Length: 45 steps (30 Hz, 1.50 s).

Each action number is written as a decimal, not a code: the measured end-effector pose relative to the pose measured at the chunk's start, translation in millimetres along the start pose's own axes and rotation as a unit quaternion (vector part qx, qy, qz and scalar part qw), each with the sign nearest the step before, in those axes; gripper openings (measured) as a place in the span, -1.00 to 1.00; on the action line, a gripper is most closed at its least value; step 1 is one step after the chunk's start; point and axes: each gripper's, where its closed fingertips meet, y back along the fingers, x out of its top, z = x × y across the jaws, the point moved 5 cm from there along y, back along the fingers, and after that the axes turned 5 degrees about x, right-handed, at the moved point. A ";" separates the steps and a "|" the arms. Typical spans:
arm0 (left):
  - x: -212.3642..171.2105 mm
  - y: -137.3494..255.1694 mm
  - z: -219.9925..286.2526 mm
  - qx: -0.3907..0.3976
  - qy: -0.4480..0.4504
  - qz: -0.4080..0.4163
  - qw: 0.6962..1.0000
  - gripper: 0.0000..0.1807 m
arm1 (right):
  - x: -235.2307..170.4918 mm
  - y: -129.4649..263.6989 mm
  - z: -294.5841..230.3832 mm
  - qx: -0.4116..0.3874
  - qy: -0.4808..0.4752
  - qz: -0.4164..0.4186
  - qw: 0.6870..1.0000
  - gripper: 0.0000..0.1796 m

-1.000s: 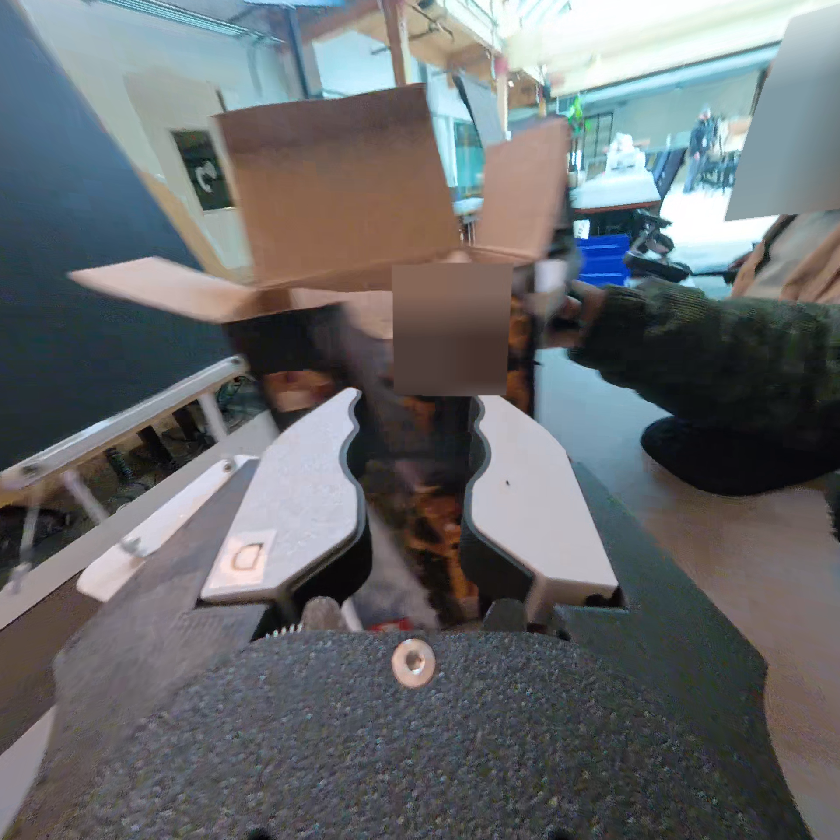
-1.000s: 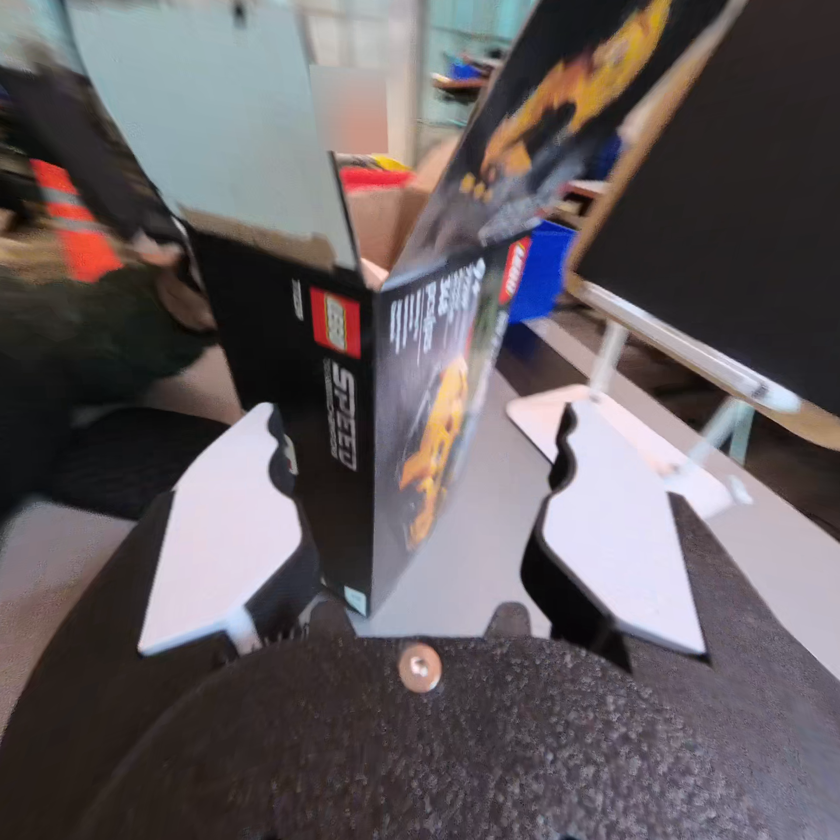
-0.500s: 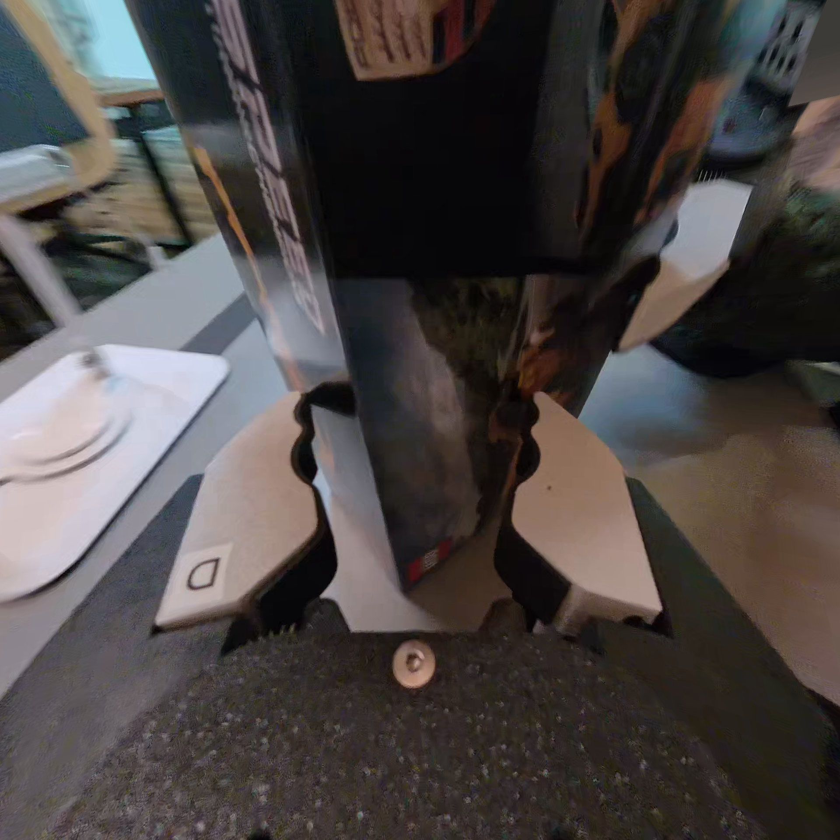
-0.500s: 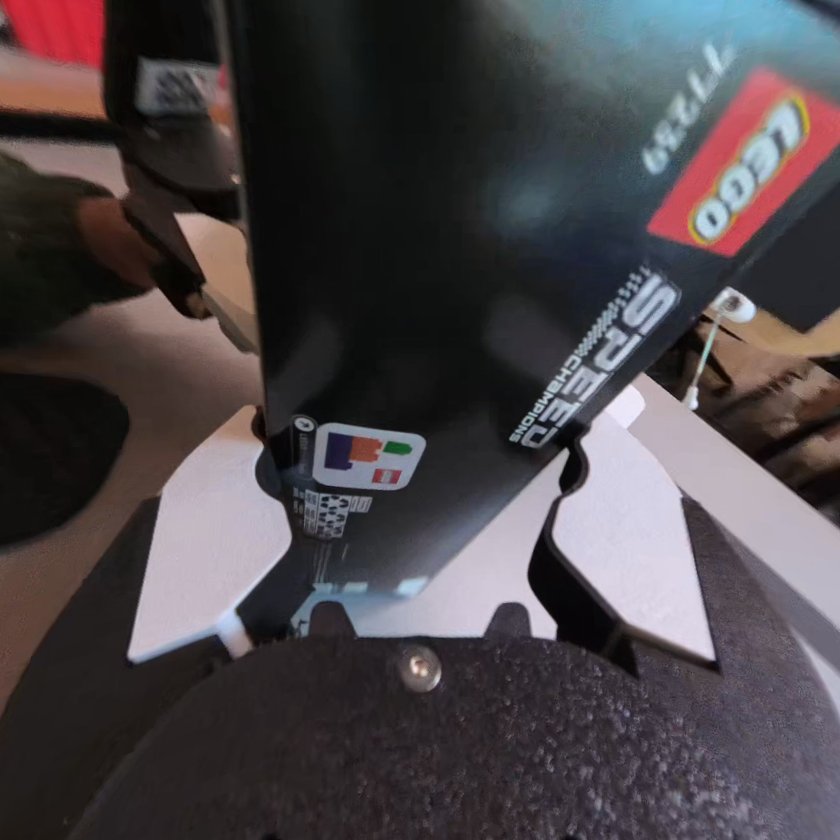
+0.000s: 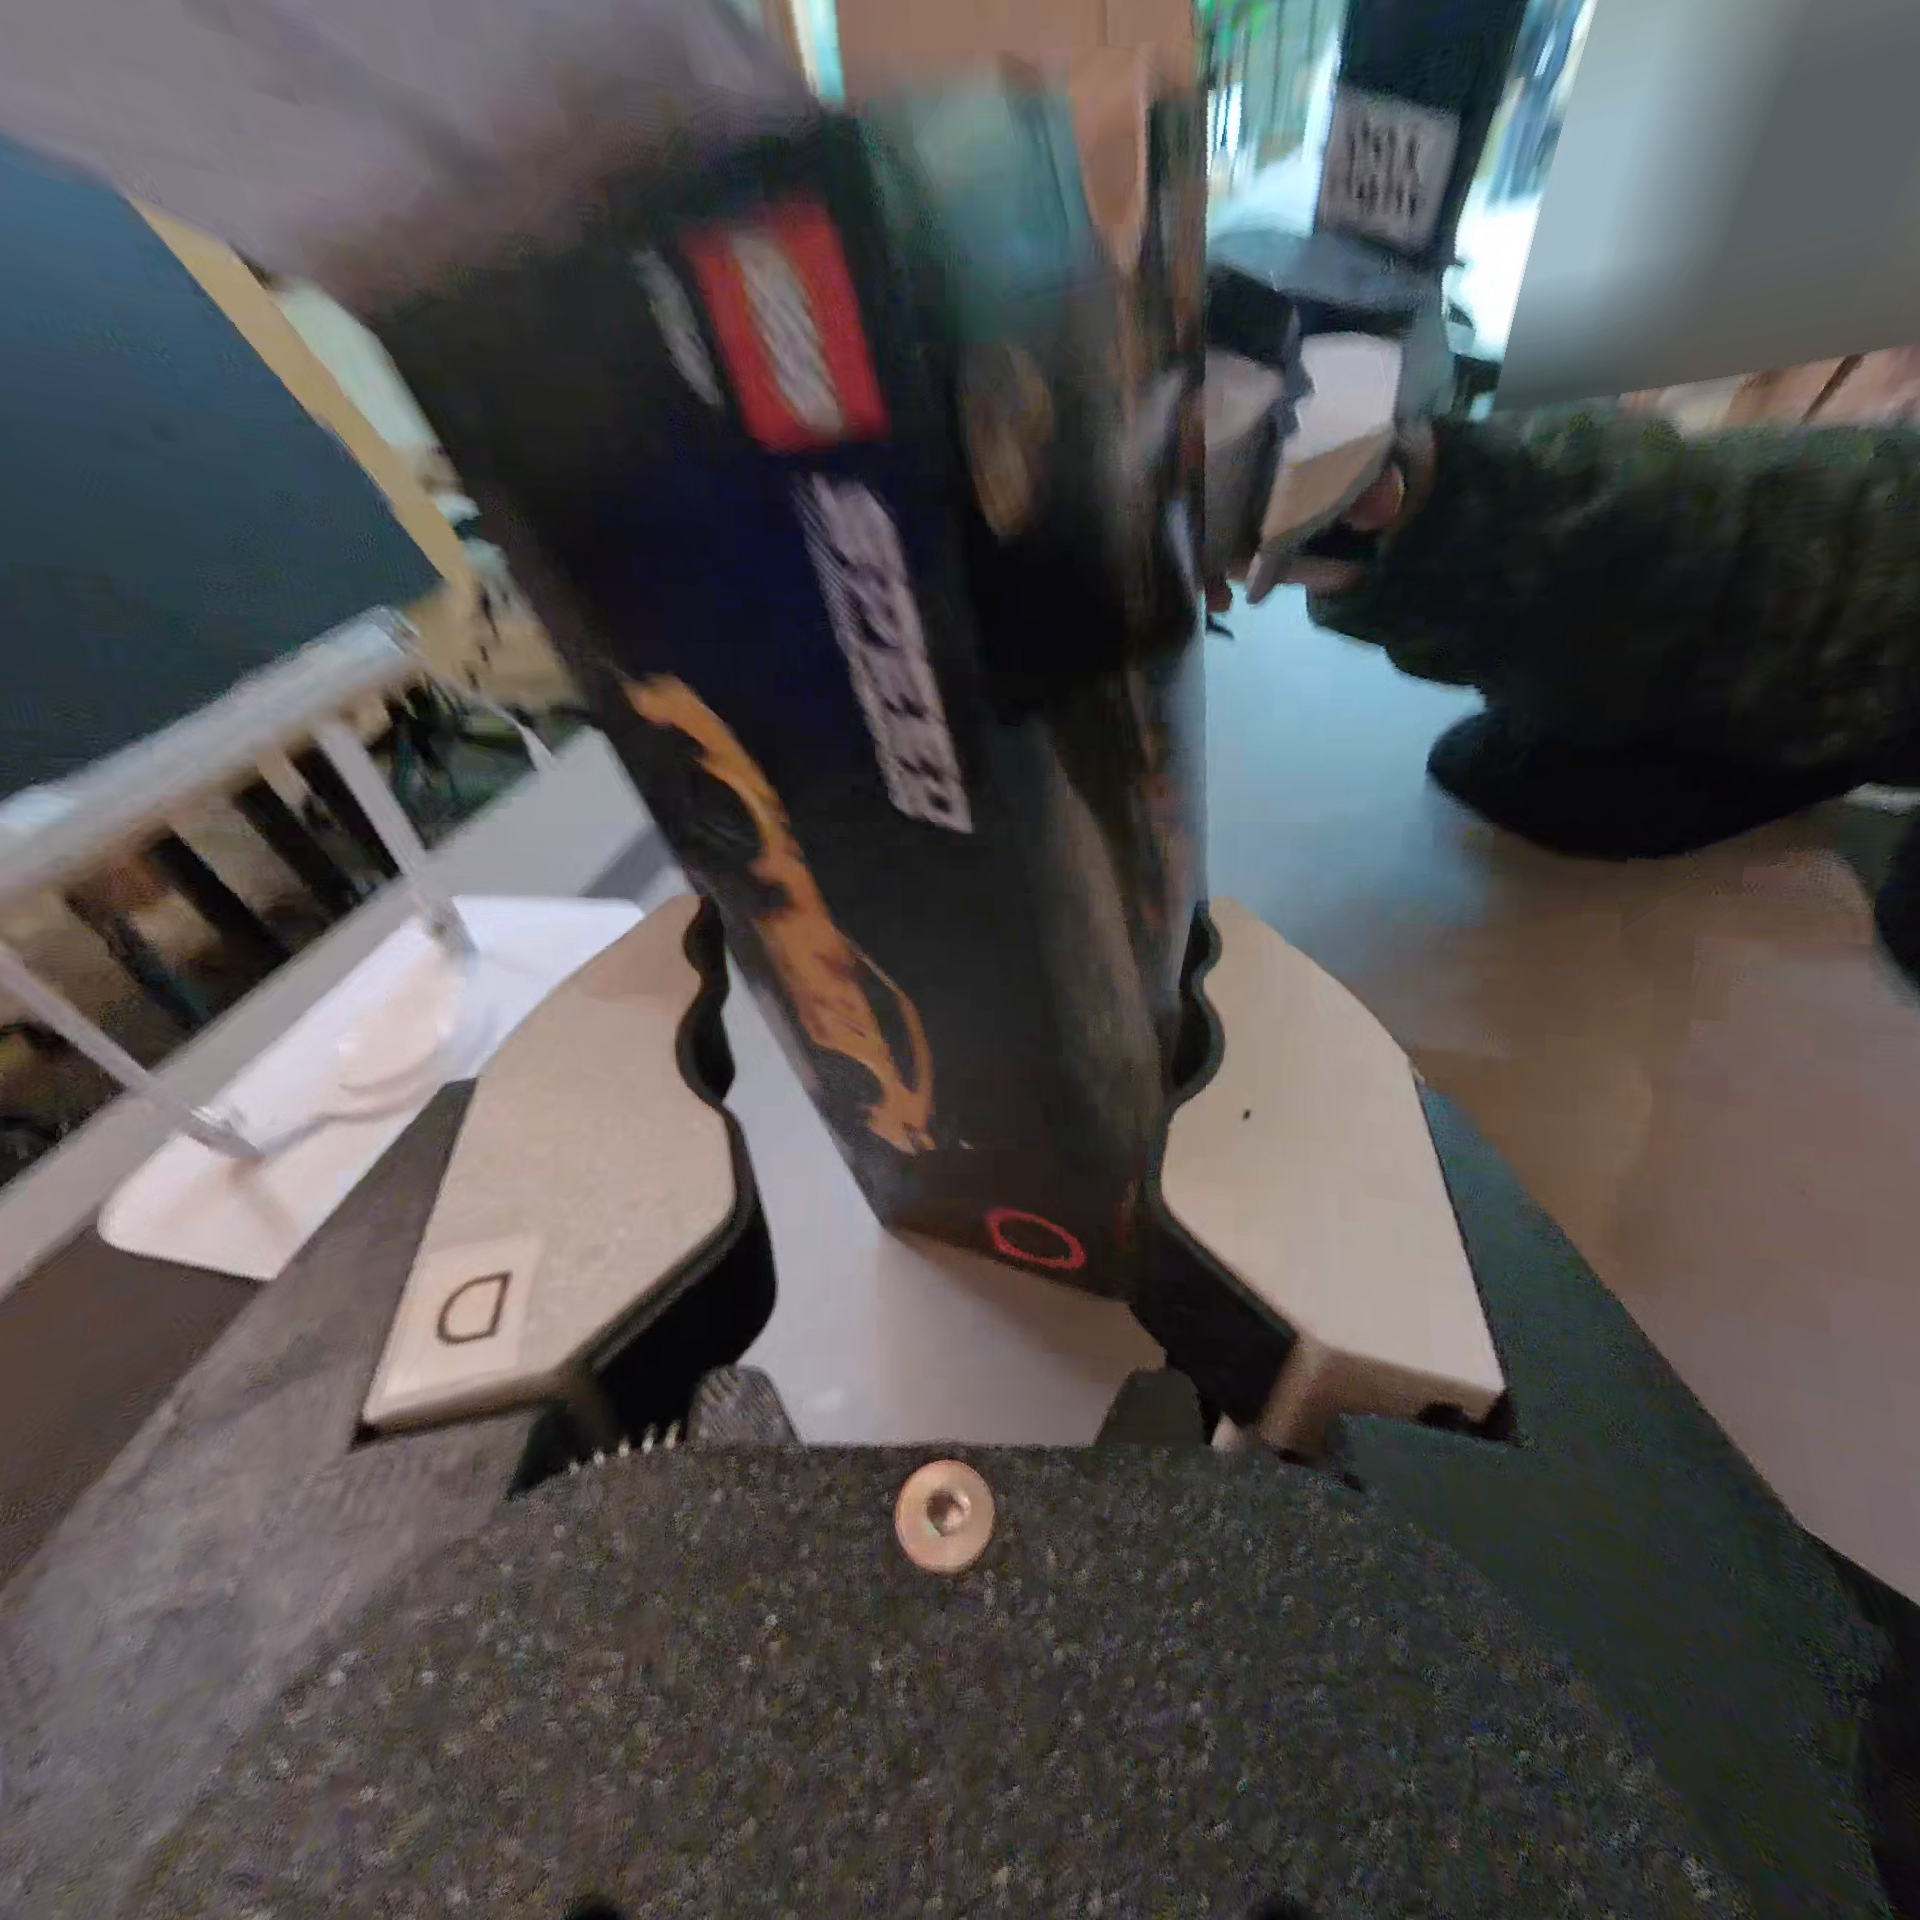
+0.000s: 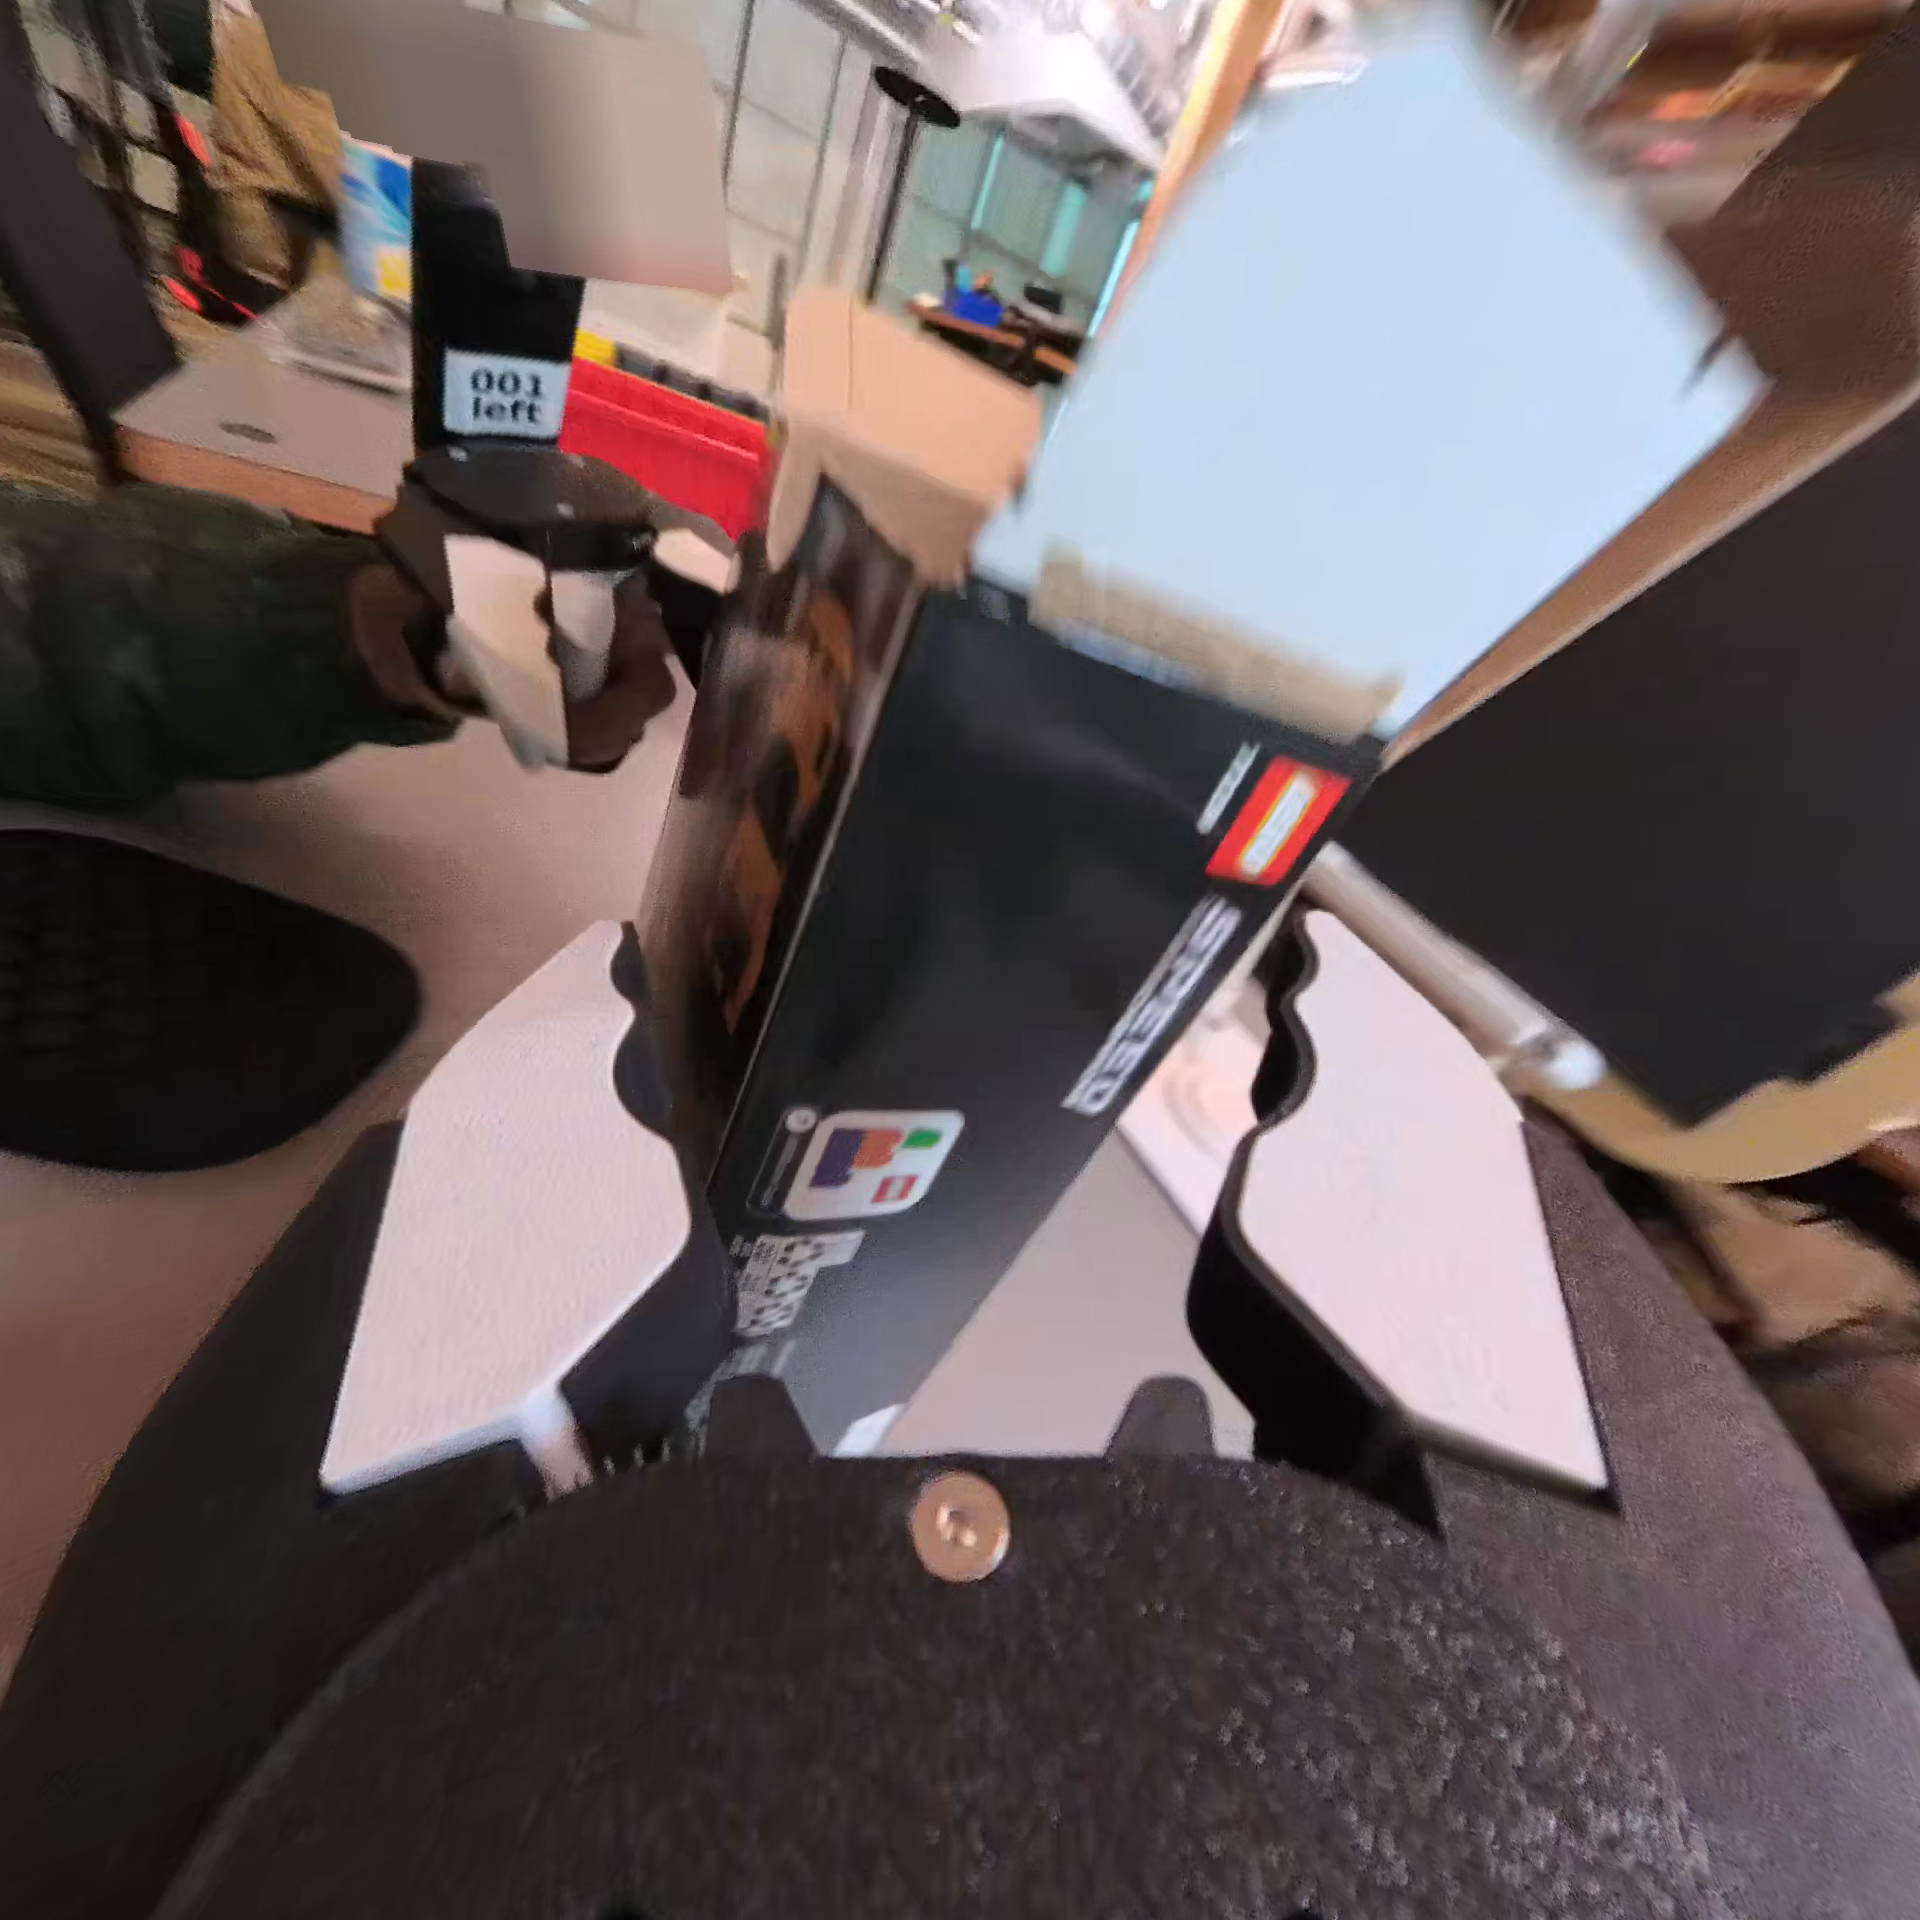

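A black toy box [image 5: 935, 831] with an orange car picture and a red logo patch is tilted above the table, its top flap [image 6: 1351, 364] open. My right gripper [image 6: 961, 956] spans the box's narrow side [image 6: 987, 935]. Its left finger presses one broad face and its right fingertip [image 6: 1351, 1039] sits at the other edge. From the left wrist view that gripper [image 5: 1283, 457] meets the box's right edge. My left gripper [image 5: 951, 935] is open with the box's lower corner showing between its fingers. In the right wrist view it [image 6: 540, 655] is apart from the box and holds nothing.
A dark board [image 5: 156, 468] on a clear stand with a white base plate [image 5: 343, 1070] stands at the table's edge, also in the right wrist view [image 6: 1662, 831]. A dark green sleeve [image 5: 1662, 582] and a black pad [image 6: 156, 997] lie over the beige table [image 5: 1558, 1039].
The left gripper's jaws have widened since one second ago. The box has gone from upright on the table to tilted. Both views have swung around it.
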 end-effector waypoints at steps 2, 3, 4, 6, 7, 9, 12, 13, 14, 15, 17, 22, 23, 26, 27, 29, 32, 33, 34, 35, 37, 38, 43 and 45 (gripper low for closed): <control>26.0 19.7 -21.9 0.019 -0.014 0.050 0.998 -0.06 | 21.1 8.0 2.5 -0.045 0.054 0.002 0.998 0.23; 40.0 25.3 -28.1 0.027 -0.034 0.068 0.997 -0.04 | 32.0 9.1 1.7 -0.057 0.072 0.011 0.996 0.22; 53.3 27.4 -31.8 0.033 -0.059 0.080 0.995 -0.01 | 41.2 8.3 0.4 -0.064 0.088 0.015 0.994 0.23; 75.3 23.4 -33.5 0.028 -0.100 0.087 0.991 0.08 | 53.2 2.5 -1.9 -0.068 0.127 -0.003 0.990 0.22; 84.2 19.1 -31.5 0.016 -0.116 0.087 0.989 0.10 | 56.6 -1.5 -1.9 -0.065 0.142 -0.017 0.988 0.22; 95.6 8.4 -25.8 -0.007 -0.149 0.071 0.986 0.11 | 60.4 -10.1 -1.9 -0.039 0.155 -0.040 0.986 0.21; 100.4 -7.4 -13.1 -0.043 -0.216 0.024 0.975 0.03 | 59.4 -22.4 -4.0 0.028 0.182 -0.106 0.977 0.15; 100.2 -12.6 -9.8 -0.054 -0.234 0.001 0.971 0.01 | 57.1 -26.0 -5.5 0.056 0.191 -0.139 0.970 0.12; 99.6 -17.4 -7.4 -0.063 -0.252 -0.024 0.965 -0.02 | 54.6 -29.1 -6.6 0.080 0.201 -0.172 0.961 0.10; 98.5 -21.4 -5.3 -0.074 -0.272 -0.051 0.958 -0.05 | 52.2 -31.3 -7.5 0.103 0.213 -0.202 0.950 0.08; 95.6 -27.8 -2.6 -0.091 -0.314 -0.108 0.939 -0.11 | 49.2 -33.1 -4.9 0.130 0.242 -0.255 0.927 0.02; 100.4 -34.8 -4.9 -0.123 -0.388 -0.201 0.891 -0.33 | 47.9 -30.7 0.5 0.193 0.264 -0.332 0.885 -0.10; 103.0 -35.3 -4.9 -0.134 -0.393 -0.213 0.884 -0.38 | 47.0 -30.5 1.2 0.203 0.265 -0.342 0.878 -0.12; 99.0 -38.2 -1.6 -0.183 -0.391 -0.257 0.865 -0.51 | 45.7 -30.3 2.5 0.228 0.266 -0.364 0.863 -0.15; 96.6 -39.4 -1.2 -0.193 -0.391 -0.270 0.858 -0.54 | 45.9 -30.1 2.1 0.238 0.269 -0.376 0.854 -0.17; 97.3 -39.5 -1.7 -0.207 -0.394 -0.296 0.845 -0.57 | 46.3 -30.8 1.6 0.255 0.274 -0.398 0.838 -0.19; 98.2 -41.3 -1.0 -0.224 -0.406 -0.337 0.819 -0.62 | 47.2 -32.0 2.1 0.282 0.274 -0.430 0.813 -0.23; 98.6 -42.5 -0.6 -0.227 -0.407 -0.354 0.811 -0.63 | 47.4 -32.4 2.0 0.290 0.273 -0.441 0.804 -0.25; 98.9 -43.5 0.0 -0.231 -0.406 -0.369 0.803 -0.65 | 47.7 -32.5 1.5 0.298 0.272 -0.452 0.796 -0.26; 99.3 -44.1 0.5 -0.234 -0.404 -0.382 0.797 -0.66 | 48.1 -32.6 0.6 0.304 0.272 -0.462 0.787 -0.28; 99.9 -44.8 2.5 -0.241 -0.399 -0.401 0.789 -0.67 | 48.8 -32.1 -1.8 0.318 0.272 -0.480 0.771 -0.31; 100.0 -45.0 3.2 -0.244 -0.400 -0.403 0.786 -0.68 | 48.8 -31.7 -2.8 0.324 0.276 -0.483 0.765 -0.33; 101.2 -45.3 0.8 -0.239 -0.384 -0.386 0.804 -0.65 | 49.2 -33.9 -1.0 0.306 0.262 -0.471 0.785 -0.29; 102.8 -43.1 -0.1 -0.225 -0.375 -0.334 0.835 -0.61 | 52.8 -32.2 -0.2 0.276 0.242 -0.415 0.833 -0.22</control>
